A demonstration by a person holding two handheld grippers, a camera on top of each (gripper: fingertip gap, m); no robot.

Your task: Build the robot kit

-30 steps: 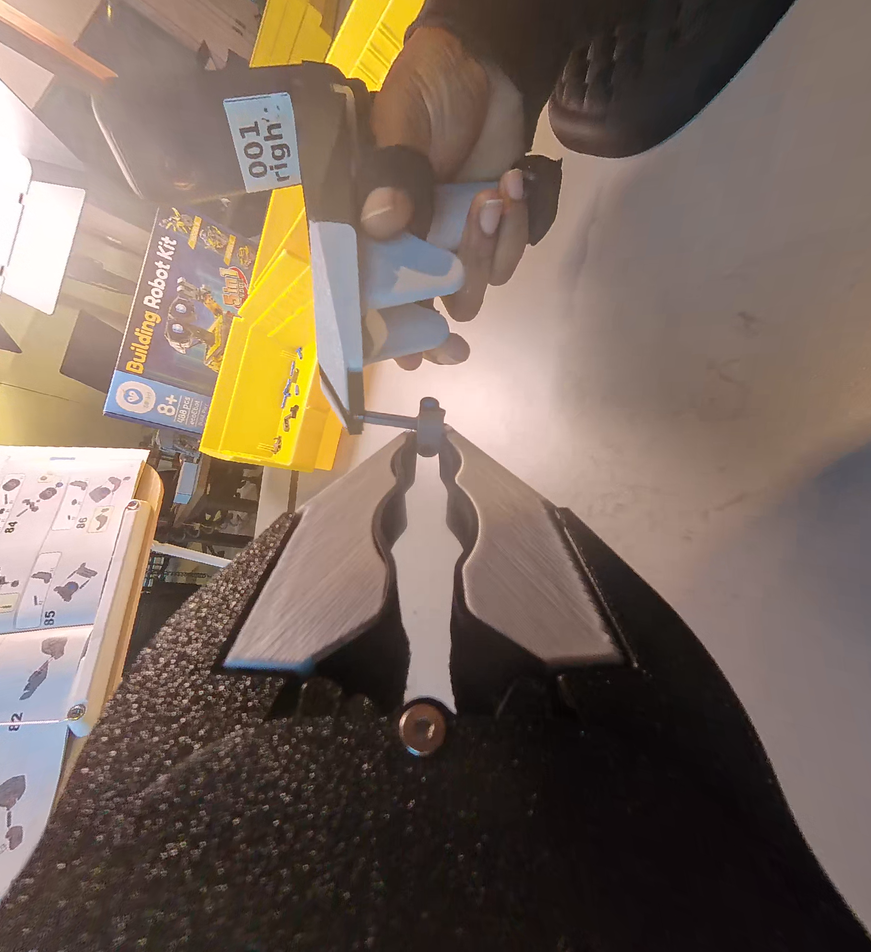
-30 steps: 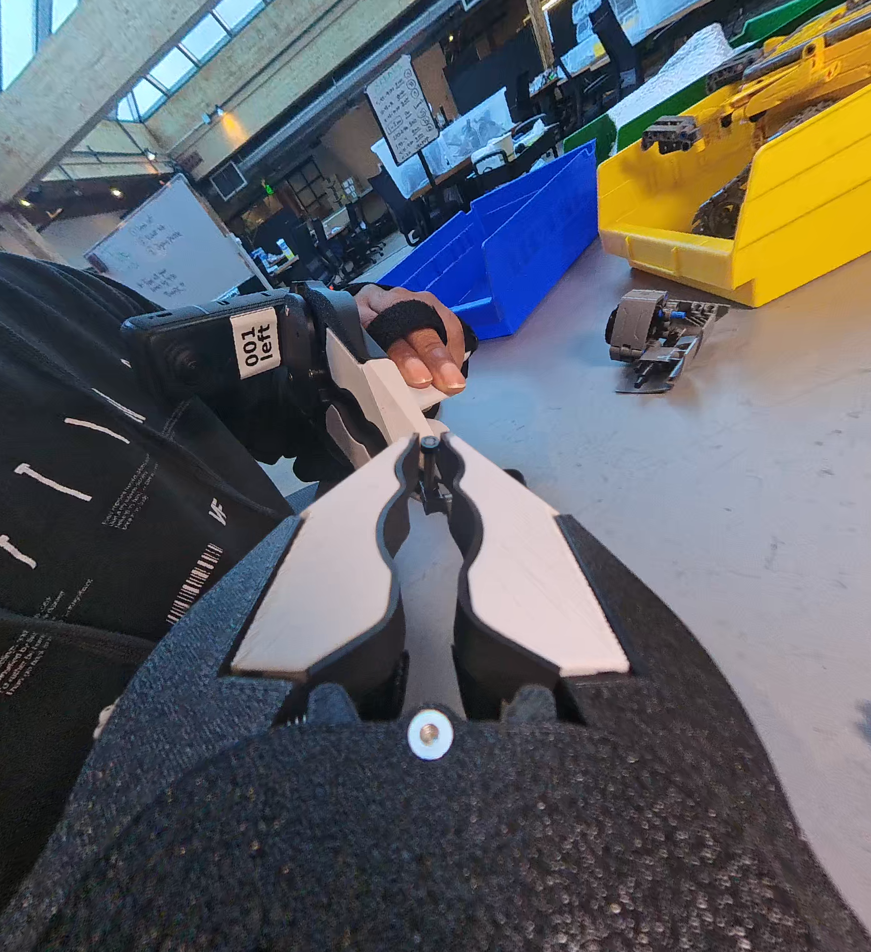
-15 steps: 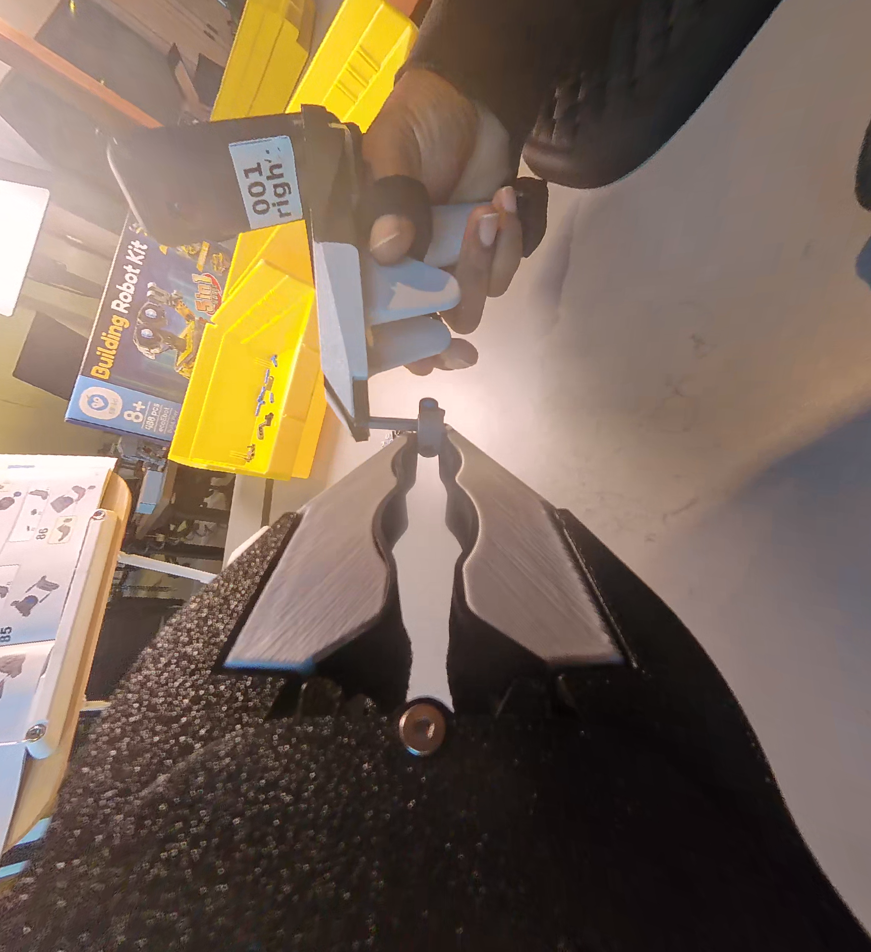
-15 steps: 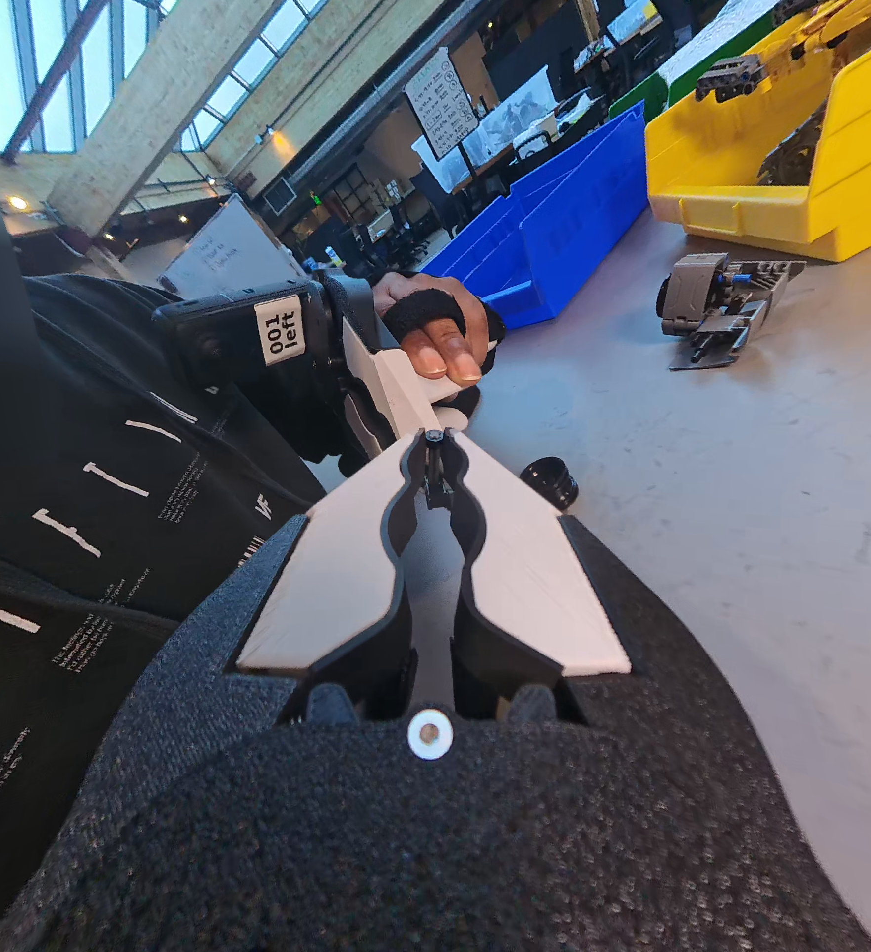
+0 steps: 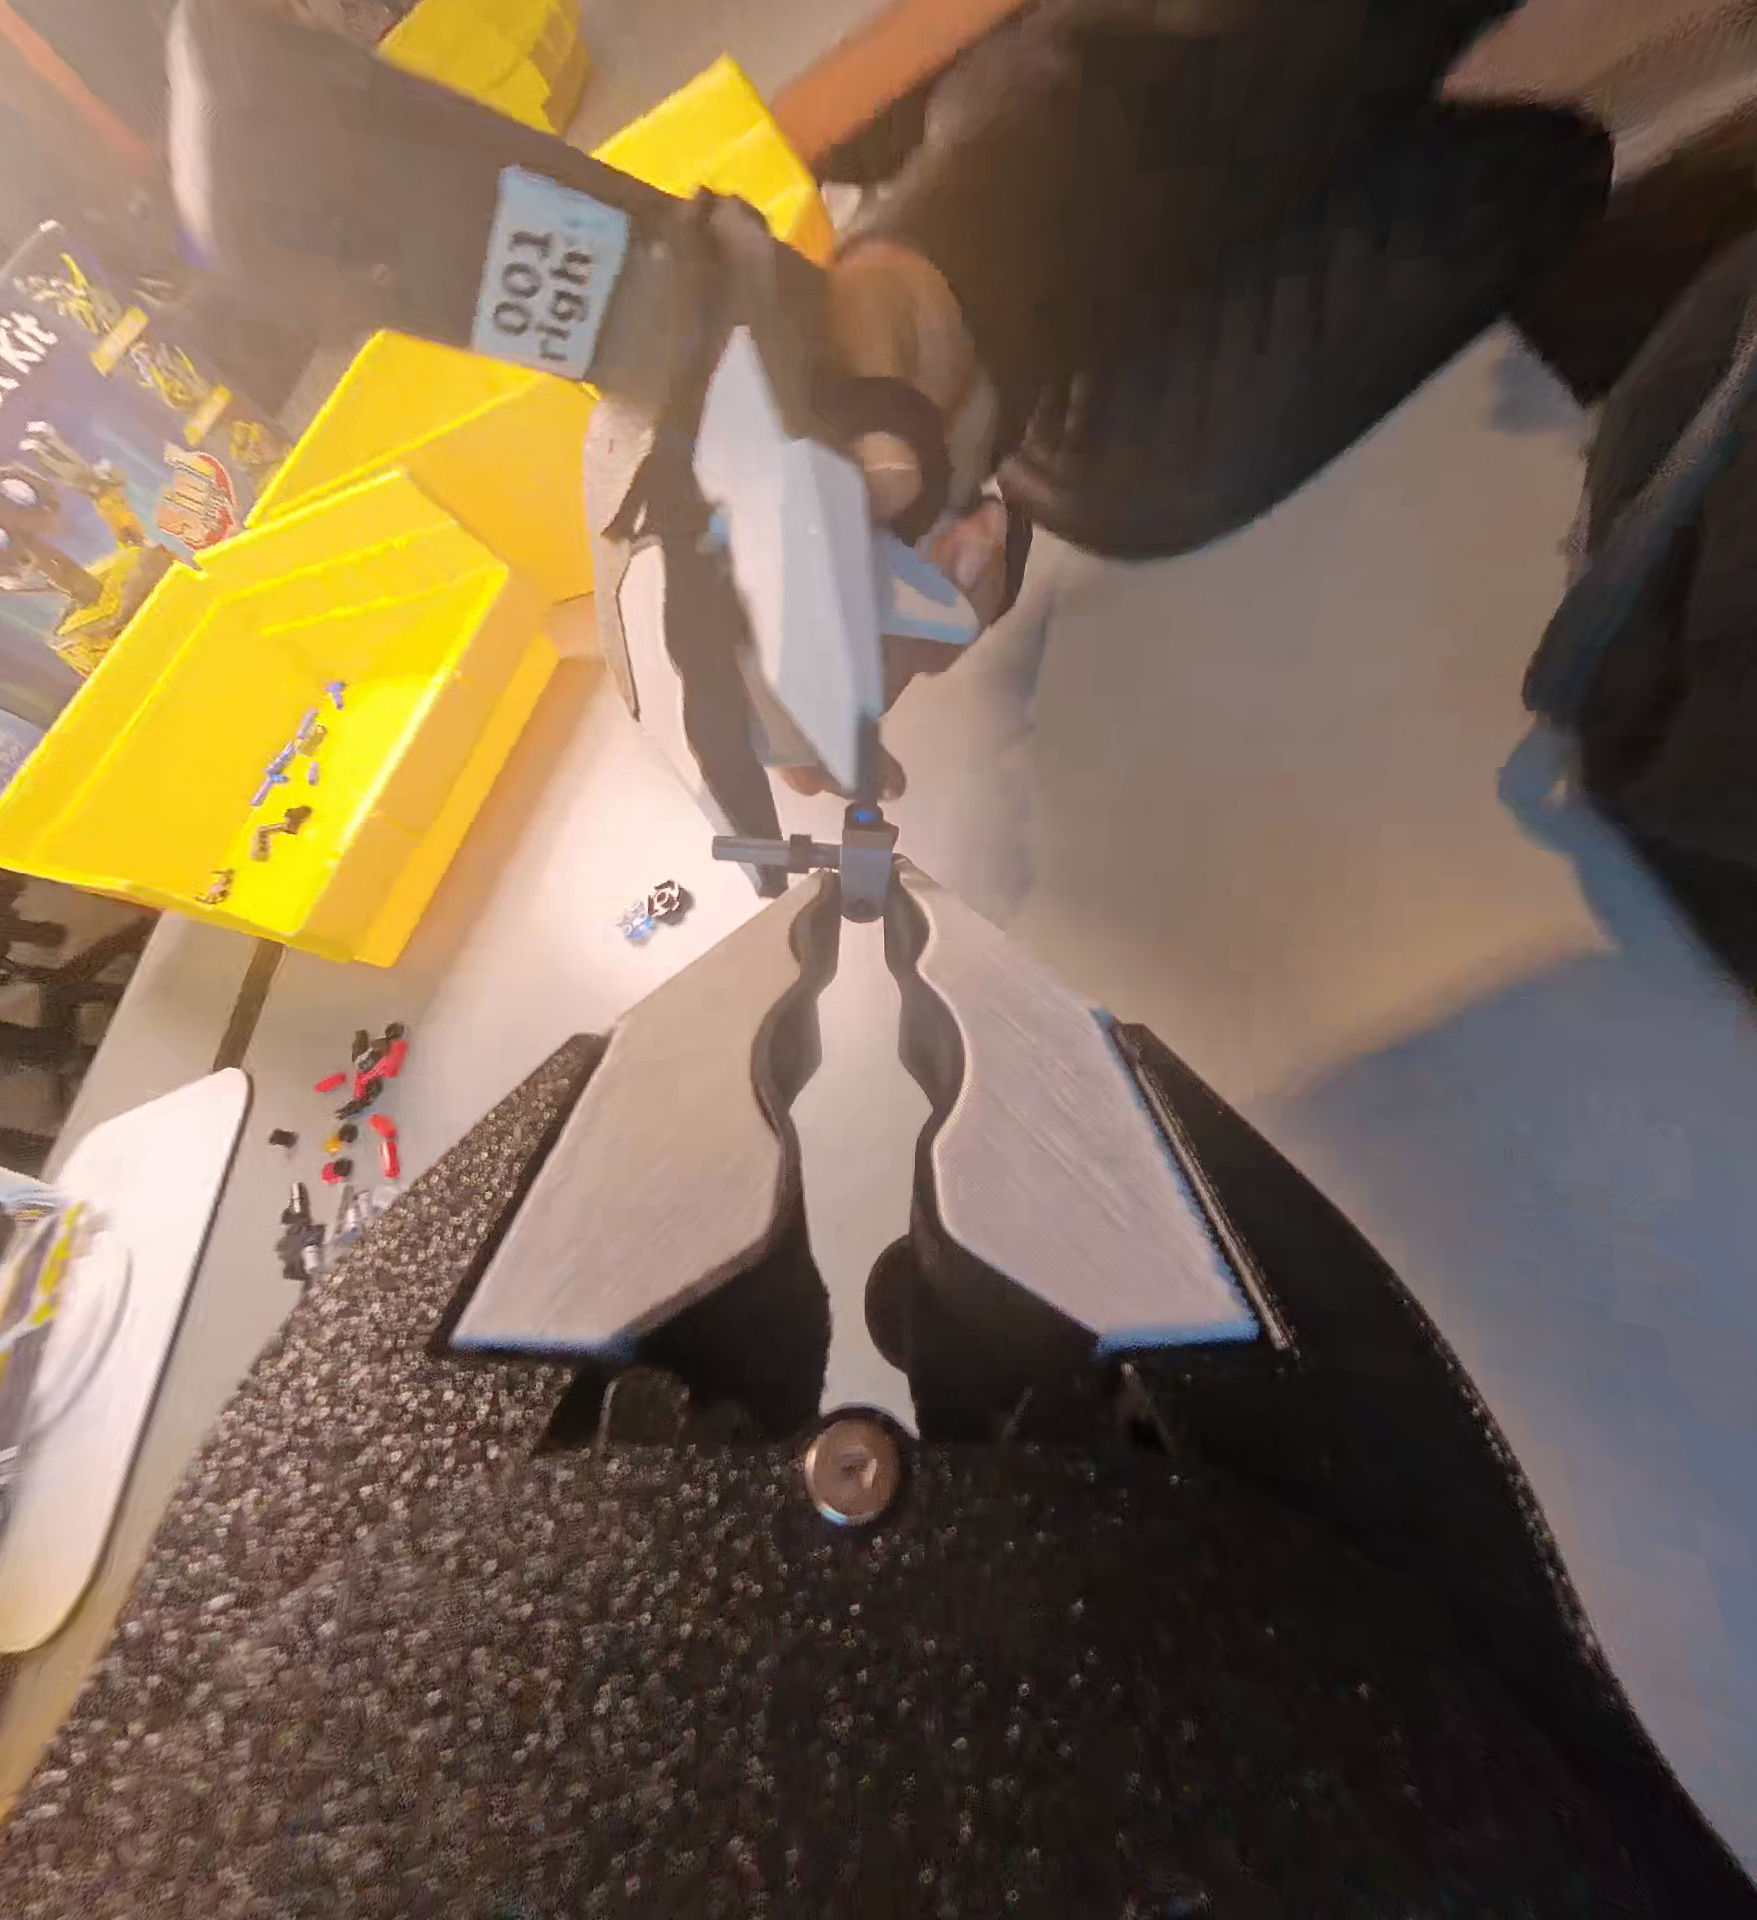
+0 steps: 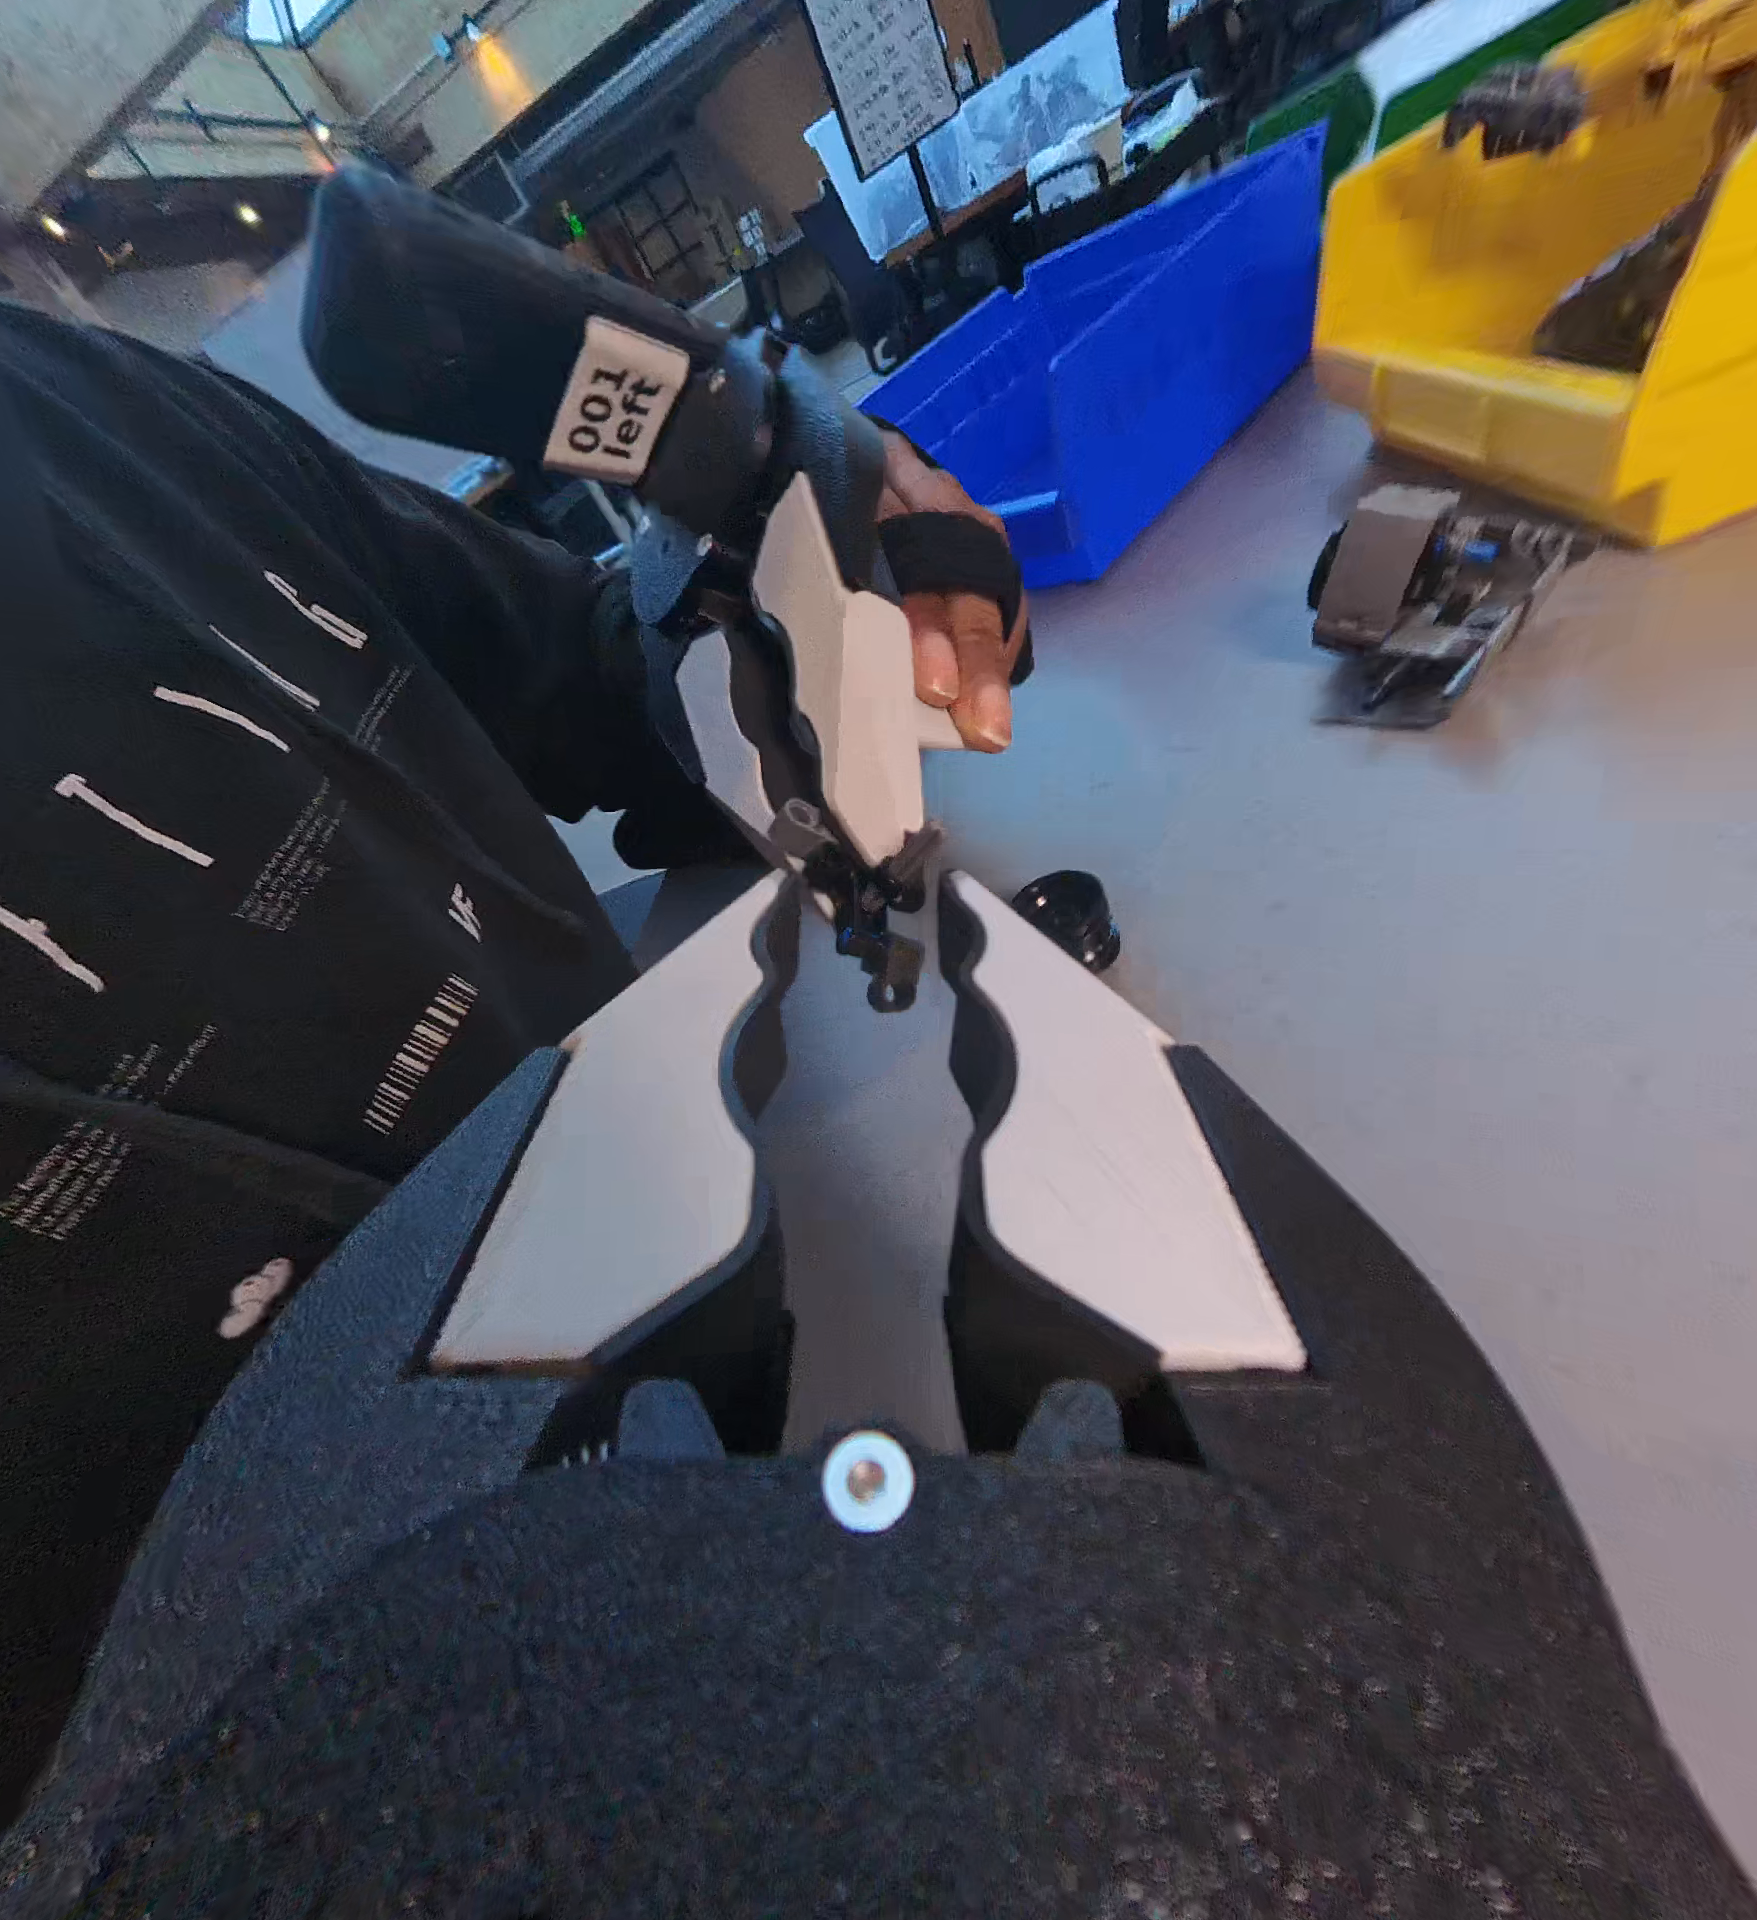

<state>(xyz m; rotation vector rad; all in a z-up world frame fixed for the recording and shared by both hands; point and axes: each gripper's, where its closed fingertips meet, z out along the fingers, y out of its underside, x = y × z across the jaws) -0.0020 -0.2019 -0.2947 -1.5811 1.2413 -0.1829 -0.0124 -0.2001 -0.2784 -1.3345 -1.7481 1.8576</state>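
My left gripper [image 5: 858, 883] is shut on a small grey connector [image 5: 866, 852] with a dark axle [image 5: 760, 850] sticking out to its left. It holds this a little above the grey table [image 5: 1269, 831]. My right gripper [image 6: 869, 883] is open. Its tips sit either side of the black end of that small assembly [image 6: 879, 951] without gripping it. The left gripper's white fingers [image 6: 853, 675] come in from the upper left in the right wrist view. The right gripper's fingers [image 5: 801, 582] show just above the connector in the left wrist view.
A yellow bin [image 5: 261, 707] with small parts, a kit box [image 5: 22, 436], loose red and black pieces [image 5: 360, 1101] and a white tray [image 5: 126, 1299] lie to the left. A blue bin [image 6: 1144, 343], yellow bin [image 6: 1580, 343], grey part-built model [image 6: 1425, 603] and black wheel [image 6: 1071, 914] lie ahead. Left and right tips are no more than a few centimetres apart.
My right gripper has opened and let go of the small assembly. My left gripper stays shut on it. Both grippers have swung round, so more of the table shows.
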